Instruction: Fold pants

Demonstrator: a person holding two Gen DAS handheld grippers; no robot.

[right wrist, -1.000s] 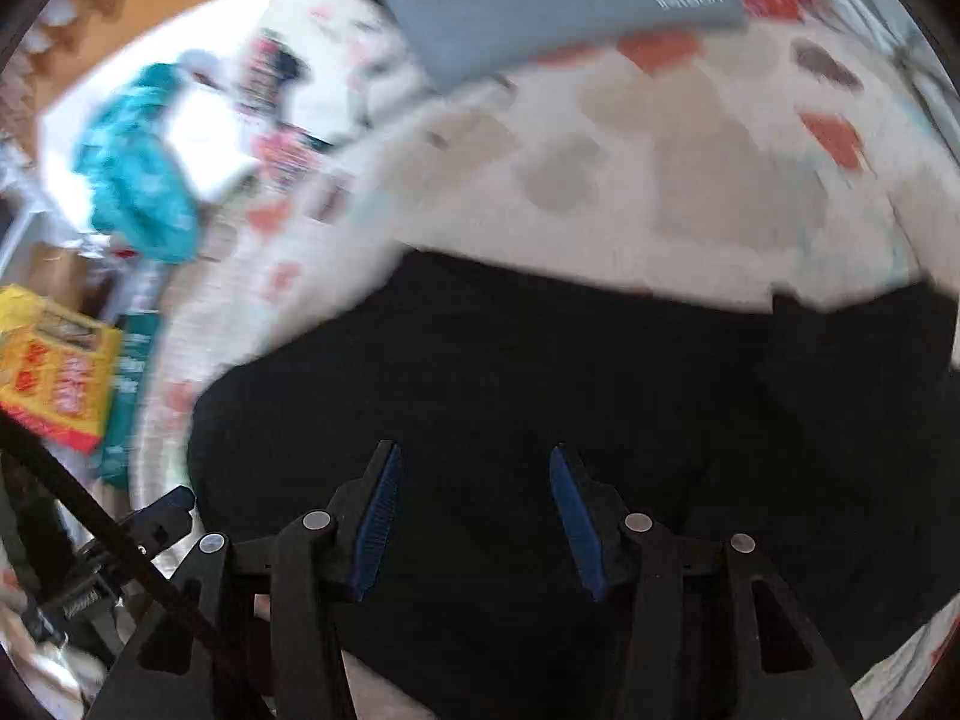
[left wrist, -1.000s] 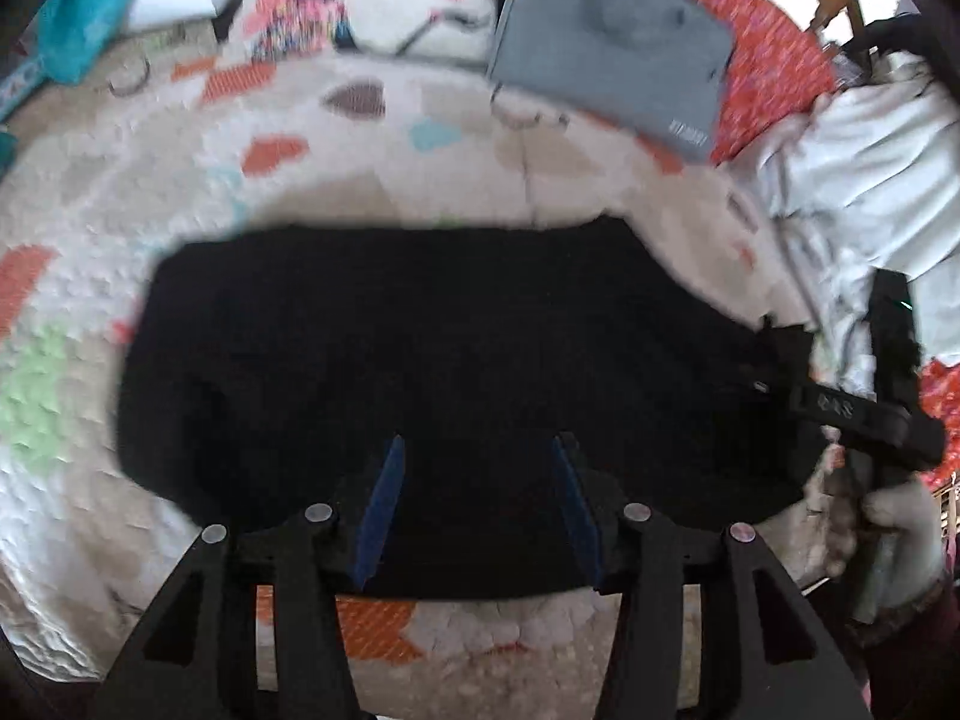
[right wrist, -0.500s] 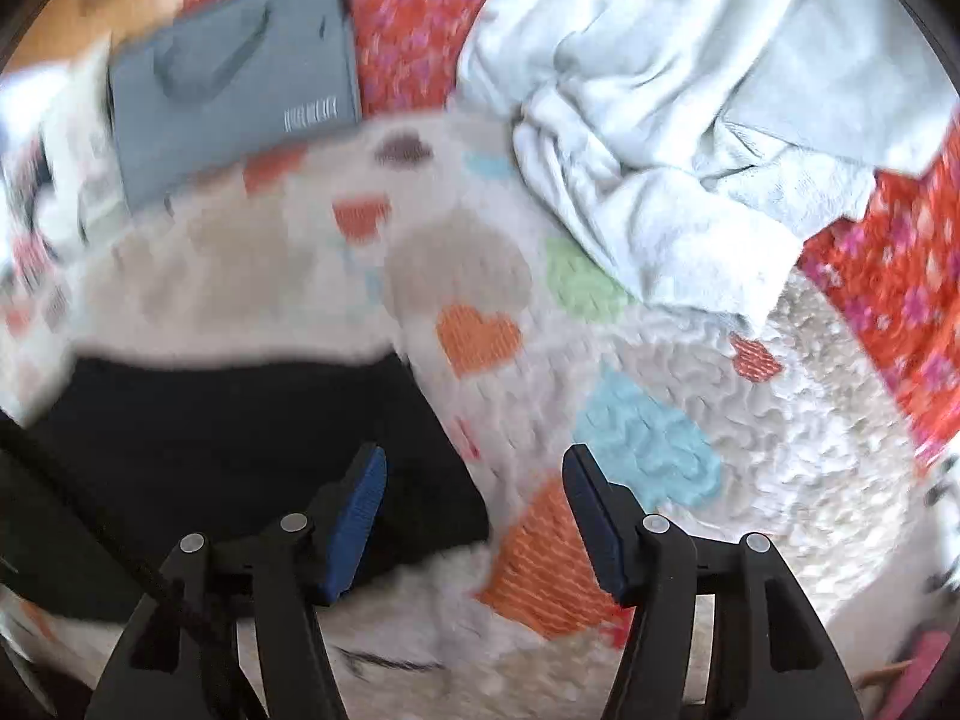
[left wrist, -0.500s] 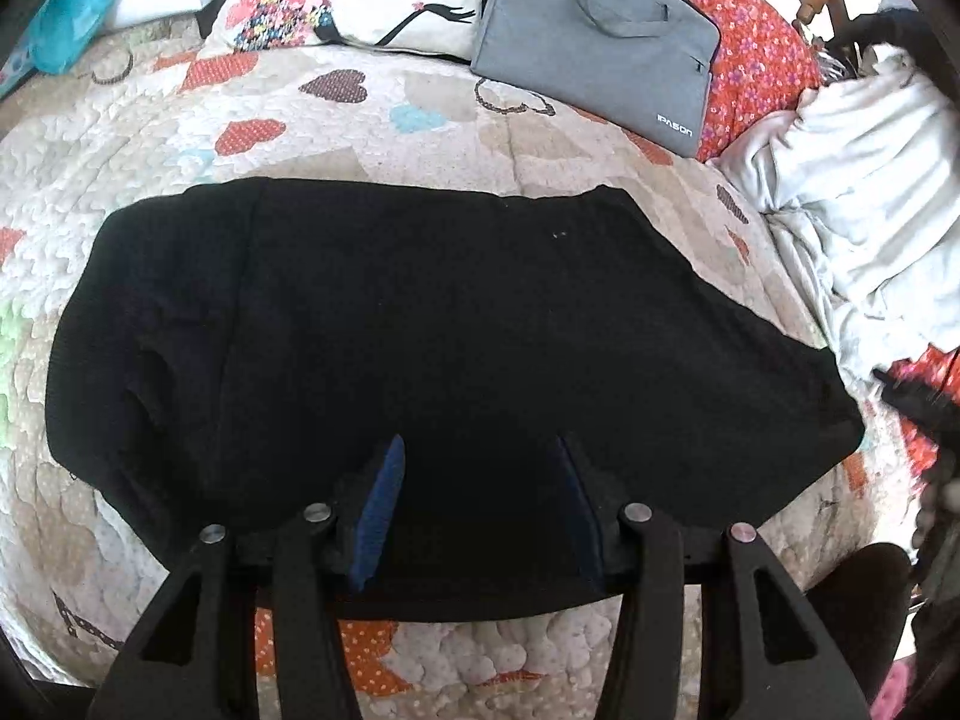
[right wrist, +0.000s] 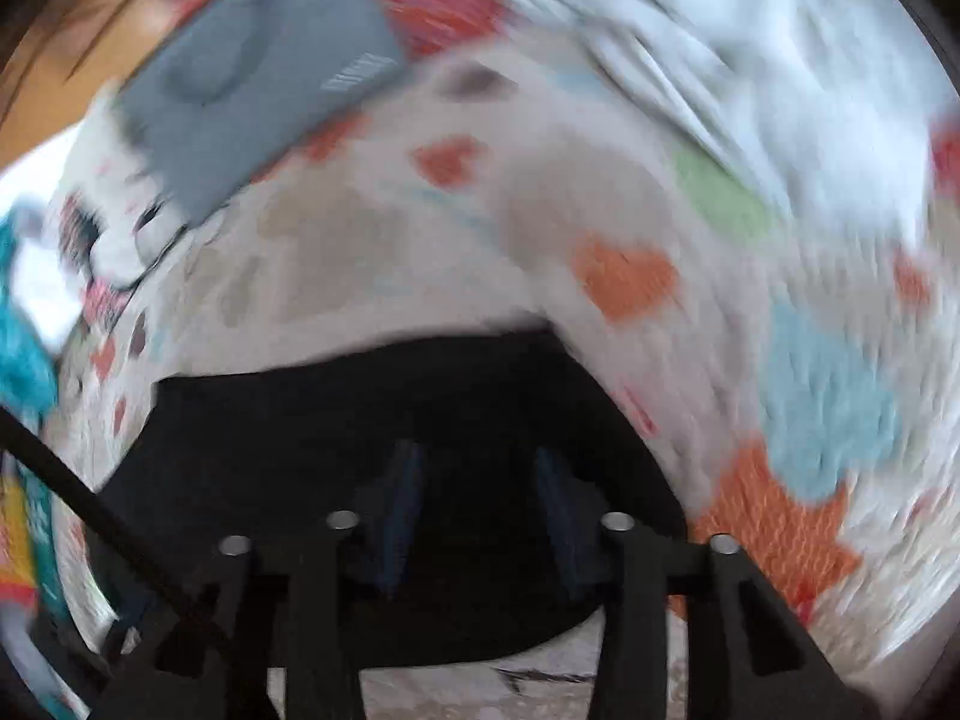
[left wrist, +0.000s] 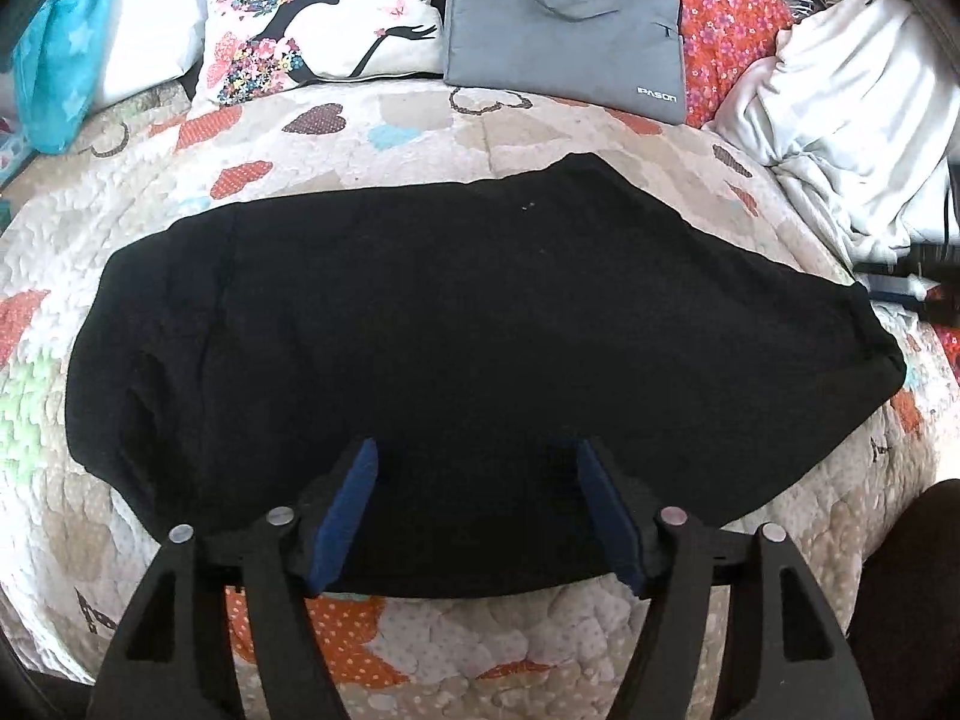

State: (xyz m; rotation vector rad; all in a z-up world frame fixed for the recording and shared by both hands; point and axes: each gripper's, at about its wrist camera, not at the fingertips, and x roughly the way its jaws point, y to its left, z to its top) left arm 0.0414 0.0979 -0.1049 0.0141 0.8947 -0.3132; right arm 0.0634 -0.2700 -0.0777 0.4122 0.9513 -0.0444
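White lettering on the grey laptop bag (left wrist: pixel 564 30) reads IPASON, down at its lower right corner; the bag is zipped flat, so what it holds cannot be told. In the right wrist view the same bag (right wrist: pixel 252 84) is smeared by motion blur and its lettering cannot be read.

The black pants (left wrist: pixel 456 348) lie flat on the heart-patterned quilt (left wrist: pixel 420 132), long axis running left to right across the left wrist view. The wider end sits to the left, the narrower end tapers off to the right, toward the heap of white laundry (left wrist: pixel 840 120).

The left gripper (left wrist: pixel 474 504) hangs over the near edge of the pants, fingers spread wide with only black cloth showing between the blue pads (left wrist: pixel 345 510); nothing is clamped.

The right gripper (right wrist: pixel 480 504) is over one end of the pants (right wrist: pixel 372 450), fingers parted a moderate way, a bit narrower than the left pair. The blur leaves it unclear whether the tips touch the cloth.

Behind the pants, a pillow (left wrist: pixel 312 18) printed with a woman's silhouette stands left of the bag, with a teal scarf (left wrist: pixel 60 48) further left still.
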